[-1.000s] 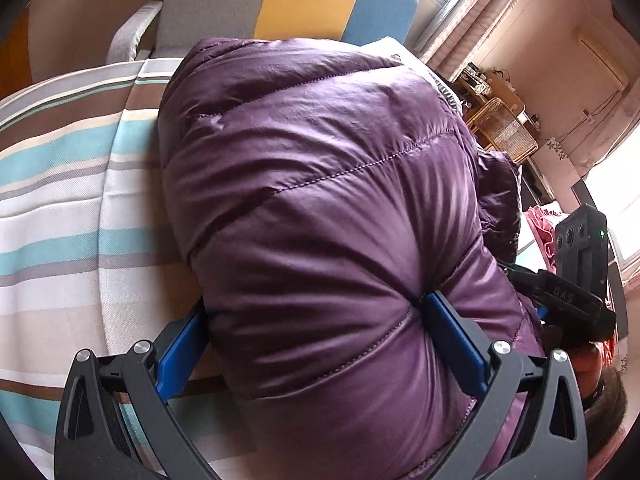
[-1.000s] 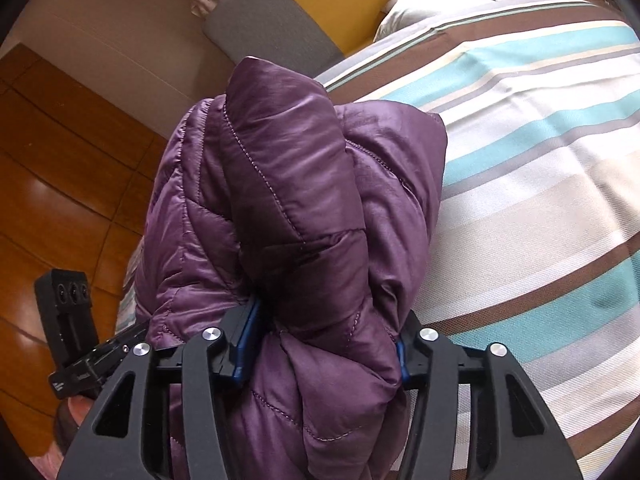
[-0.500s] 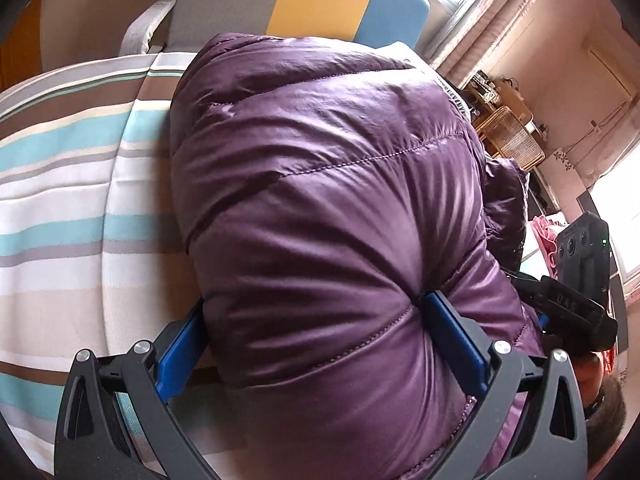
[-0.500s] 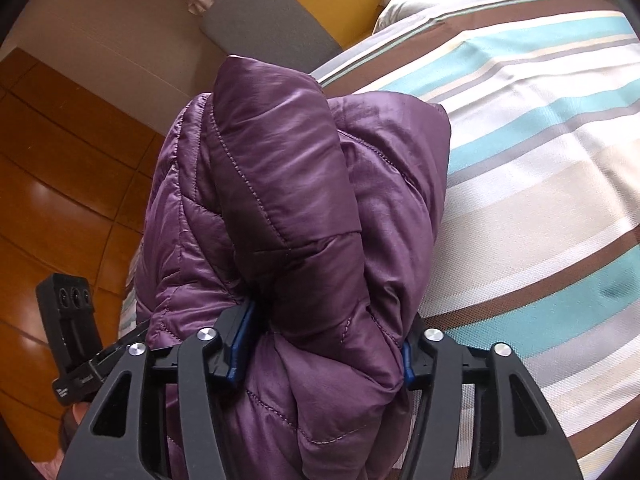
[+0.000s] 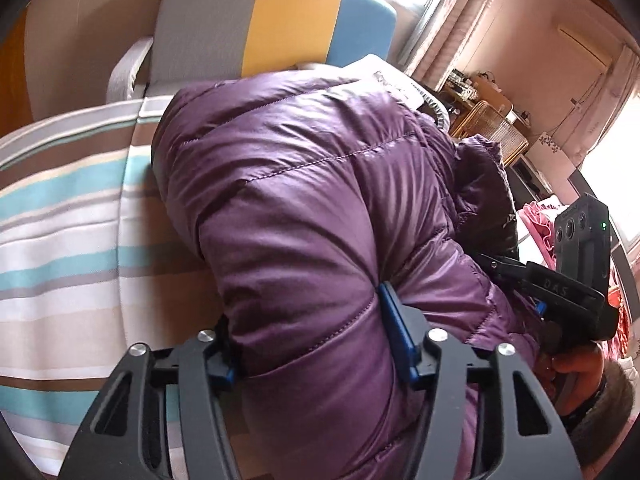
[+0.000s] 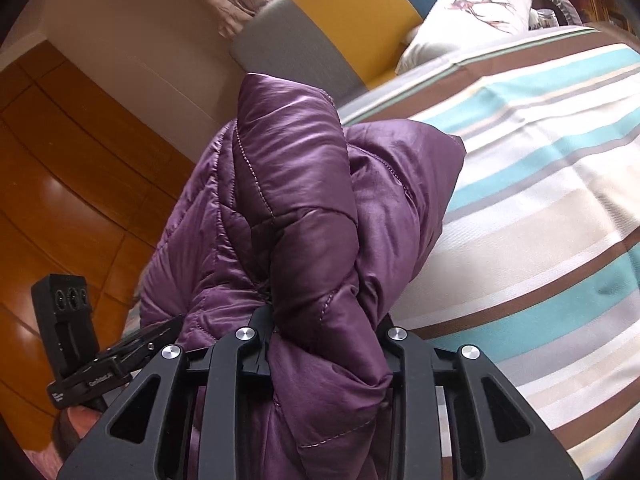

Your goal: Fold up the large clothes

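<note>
A bulky purple quilted jacket [image 5: 304,216] lies bunched on a bed covered with a striped bedspread [image 5: 60,216] of teal, brown, beige and white bands, and both hand-held grippers are clamped on it. In the left wrist view the left hand-held gripper [image 5: 312,344] sits at 6 o'clock; its jaws have just been closing, and the blue pads now press into a thick puffed fold of the jacket, which bulges up and away toward 12 o'clock. The bedspread shows at 9 o'clock of that fold, and at 3 o'clock the other hand-held gripper's black body is seen biting the same garment, with a person's hand [image 5: 576,364] on its grip at about 4 o'clock. In the right wrist view the right hand-held gripper [image 6: 324,344] also sits at 6 o'clock; its jaws have just been closing too, and they squeeze a narrower twisted bunch of the jacket [image 6: 304,208], whose folded layers rise toward 12 o'clock. The striped bedspread [image 6: 540,208] fills the side from 1 to 4 o'clock, and a wooden floor [image 6: 60,184] lies at 9 o'clock, beyond the bed's edge. A headboard cushion [image 6: 340,20] in grey, yellow and blue stands at 12 o'clock, with a white pillow [image 6: 472,16] bearing a printed motif just beside it at 1 o'clock.
</note>
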`<state>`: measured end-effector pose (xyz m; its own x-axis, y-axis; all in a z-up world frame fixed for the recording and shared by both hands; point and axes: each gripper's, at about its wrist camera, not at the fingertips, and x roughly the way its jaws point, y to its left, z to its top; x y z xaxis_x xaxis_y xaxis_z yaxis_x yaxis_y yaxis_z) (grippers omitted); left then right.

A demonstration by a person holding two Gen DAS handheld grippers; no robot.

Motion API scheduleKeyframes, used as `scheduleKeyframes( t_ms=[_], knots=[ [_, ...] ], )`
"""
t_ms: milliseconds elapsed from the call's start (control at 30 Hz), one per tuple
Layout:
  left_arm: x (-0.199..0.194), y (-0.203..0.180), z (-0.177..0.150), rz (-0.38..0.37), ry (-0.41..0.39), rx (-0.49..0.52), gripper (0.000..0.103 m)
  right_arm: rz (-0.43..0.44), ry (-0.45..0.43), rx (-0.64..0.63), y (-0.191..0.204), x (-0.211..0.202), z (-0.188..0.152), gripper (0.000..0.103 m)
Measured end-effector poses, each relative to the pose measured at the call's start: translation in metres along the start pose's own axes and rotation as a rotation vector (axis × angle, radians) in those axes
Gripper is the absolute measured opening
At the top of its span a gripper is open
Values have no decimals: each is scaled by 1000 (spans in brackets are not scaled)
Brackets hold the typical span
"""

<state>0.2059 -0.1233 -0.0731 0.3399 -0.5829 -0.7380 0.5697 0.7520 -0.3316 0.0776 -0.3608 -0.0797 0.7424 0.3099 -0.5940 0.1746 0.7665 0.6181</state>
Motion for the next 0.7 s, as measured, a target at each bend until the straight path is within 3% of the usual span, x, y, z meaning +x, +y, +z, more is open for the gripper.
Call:
scheduleKeyframes(
  t_ms=[433, 700],
  knots=[
    [-66, 6, -10, 20, -140, 32, 51, 107, -46, -18, 43, -8, -18, 28],
    [-123, 47, -10, 71, -254, 1, 51, 193, -45, -106, 104, 19, -10, 28]
  ],
)
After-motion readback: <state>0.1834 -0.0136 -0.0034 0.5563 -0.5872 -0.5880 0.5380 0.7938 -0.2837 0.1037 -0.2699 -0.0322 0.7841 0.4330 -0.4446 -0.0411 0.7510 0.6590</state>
